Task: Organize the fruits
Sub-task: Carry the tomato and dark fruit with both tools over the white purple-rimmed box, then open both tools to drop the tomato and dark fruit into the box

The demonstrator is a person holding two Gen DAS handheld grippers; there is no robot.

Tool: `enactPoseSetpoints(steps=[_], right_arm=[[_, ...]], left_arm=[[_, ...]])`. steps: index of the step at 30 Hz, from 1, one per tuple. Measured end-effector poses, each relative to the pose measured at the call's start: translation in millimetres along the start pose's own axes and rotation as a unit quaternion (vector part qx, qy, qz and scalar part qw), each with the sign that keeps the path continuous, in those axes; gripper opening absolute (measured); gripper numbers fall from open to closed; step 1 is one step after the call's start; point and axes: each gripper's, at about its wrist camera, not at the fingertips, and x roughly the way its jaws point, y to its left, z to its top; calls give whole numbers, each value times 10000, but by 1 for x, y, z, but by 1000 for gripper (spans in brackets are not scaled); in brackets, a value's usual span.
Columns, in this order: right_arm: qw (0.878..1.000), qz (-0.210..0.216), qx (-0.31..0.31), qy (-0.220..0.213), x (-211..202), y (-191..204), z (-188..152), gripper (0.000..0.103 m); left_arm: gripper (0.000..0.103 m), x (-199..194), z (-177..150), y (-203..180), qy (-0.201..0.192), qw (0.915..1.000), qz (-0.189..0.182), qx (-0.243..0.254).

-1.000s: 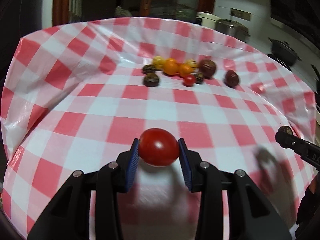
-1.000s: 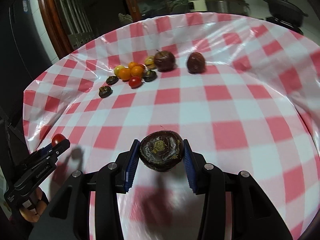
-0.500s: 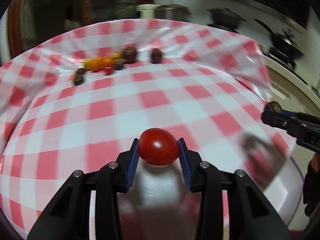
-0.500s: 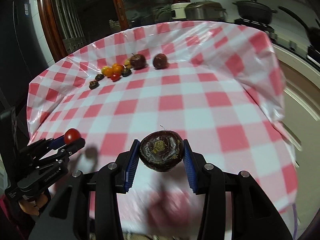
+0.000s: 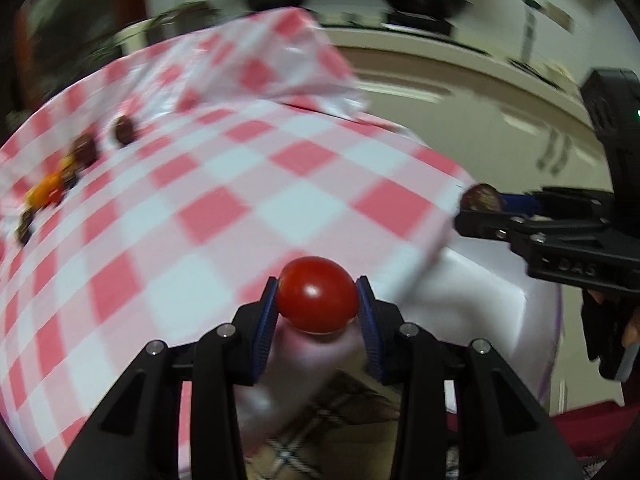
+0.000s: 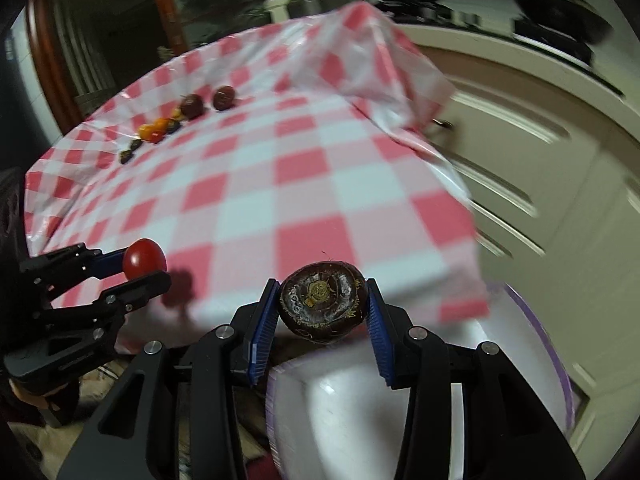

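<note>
The red tomato [image 5: 317, 295] and the dark round fruit [image 6: 323, 303] sit pinched between the left gripper [image 5: 317, 312] and right gripper [image 6: 323, 320] fingers, past the counter [image 6: 280, 184] edge above a white basin [image 6: 360, 420]; squeezing harder could burst the tomato, and an off-centre release could drop either fruit outside it.

near cloth [image 6: 248, 208]: bare | far edge: fruit cluster [image 6: 176, 120]

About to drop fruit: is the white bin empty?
Cannot tell. The white bin shows bare white where visible, but the right gripper and dark fruit hide part.
</note>
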Motion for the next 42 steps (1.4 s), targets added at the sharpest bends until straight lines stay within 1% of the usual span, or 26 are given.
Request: enactPoseSetpoints(steps=[3,4,6,7,9,10,13,14,16,17,19,21,24,28,35,39,40,41,42], right_arm=[[9996,-168,202,60,-4,-22,-14,42],[9993,-229,279,87,-5,-31,-20,42],[9987,-301,383,149,-6,-42,-29,42],[9982,-359,446,195,-5,-49,-35,42],[9972,-453,521,280,-2,-58,-45,42],[9964,-541,556,346,2,-64,-51,42],[9929,-738,709,605,17,-79,-69,42],[9915,-764,789,695,23,-84,-74,42],[9887,-863,881,858,34,-94,-83,42],[9872,-942,887,933,39,-97,-87,42],[9834,-1047,959,1127,51,-105,-94,42],[9794,-1125,1067,1297,60,-113,-100,42],[9723,-1270,1164,1578,75,-121,-109,42],[9652,-1353,1217,1879,90,-130,-120,42],[9592,-1367,1364,2063,102,-138,-130,43],[9587,-1331,1468,2040,99,-141,-128,43],[9582,-1361,1466,2047,99,-142,-128,44],[9577,-1387,1460,2054,98,-142,-127,45],[9573,-1409,1459,2061,98,-142,-126,49]], left_arm=[[39,12,0,-36,129,9981,-195,567],[39,14,0,-43,157,9973,-245,681],[39,22,-1,-65,267,9932,-439,1049],[39,26,-2,-73,302,9915,-479,1175],[39,37,-4,-91,444,9859,-579,1507],[39,46,-6,-101,582,9820,-657,1674],[39,67,-13,-120,835,9725,-723,2051],[39,77,-17,-128,974,9671,-746,2229],[39,90,-24,-139,1115,9603,-732,2452],[39,99,-28,-146,1226,9546,-738,2611],[39,116,-36,-155,1415,9463,-730,2815],[39,129,-41,-159,1571,9406,-725,2922],[39,150,-48,-165,1823,9330,-722,3019],[39,168,-57,-169,2026,9237,-697,3177],[39,176,-65,-167,2166,9223,-712,3121],[41,175,-62,-170,2107,9237,-699,3123],[47,174,-61,-170,2074,9249,-695,3109],[51,172,-60,-170,2030,9271,-702,3072],[57,170,-59,-168,1986,9291,-708,3038]])
